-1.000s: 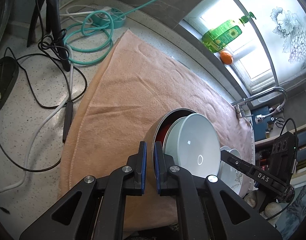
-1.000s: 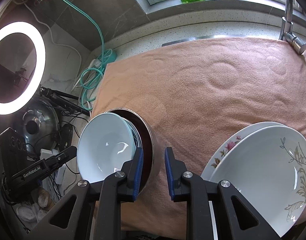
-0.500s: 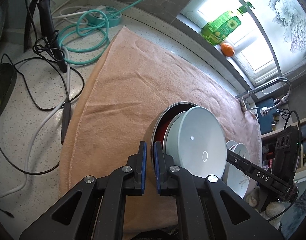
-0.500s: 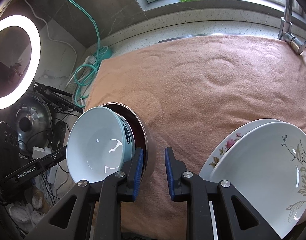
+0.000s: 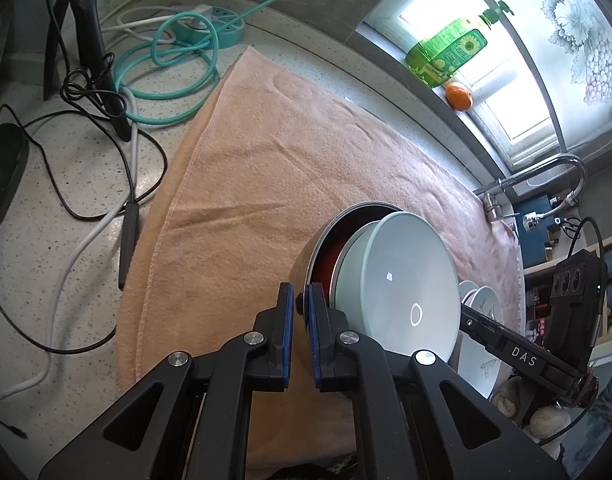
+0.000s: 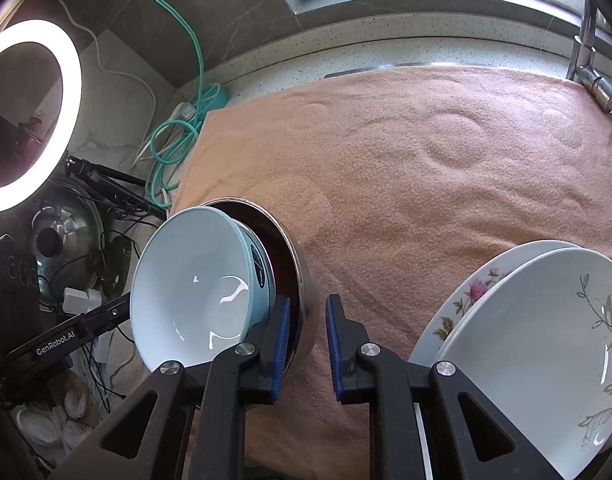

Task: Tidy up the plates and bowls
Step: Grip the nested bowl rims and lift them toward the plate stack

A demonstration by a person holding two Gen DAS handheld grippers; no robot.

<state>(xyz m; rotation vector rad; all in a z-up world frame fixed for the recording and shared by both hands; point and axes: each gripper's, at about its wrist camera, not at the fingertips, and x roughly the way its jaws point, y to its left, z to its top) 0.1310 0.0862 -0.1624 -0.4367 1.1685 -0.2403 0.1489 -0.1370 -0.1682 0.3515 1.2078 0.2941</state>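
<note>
Open towel (image 6: 426,200) surface extends from the nested bowls toward the window ledge; passage there is unobstructed. Obstacles by side:
- Left edge: coiled green hose (image 5: 165,80), black cables (image 5: 105,184) and a tripod leg (image 5: 93,40) lie on the counter (image 5: 45,240)
- Right: stacked plates (image 6: 546,340) stand just beside the right gripper (image 6: 308,344)
- Far right corner: faucet (image 6: 590,60) rises at the towel edge
- Between the grippers: steel bowl (image 6: 301,280) holding the pale bowl (image 6: 193,288)

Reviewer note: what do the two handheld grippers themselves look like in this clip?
Both the left gripper and the right gripper have matte black angular fingers with triangular cut-outs, silver round rivets and blue pads. White lettering reads GenRobot.AI on one body, DAS on the other.
</note>
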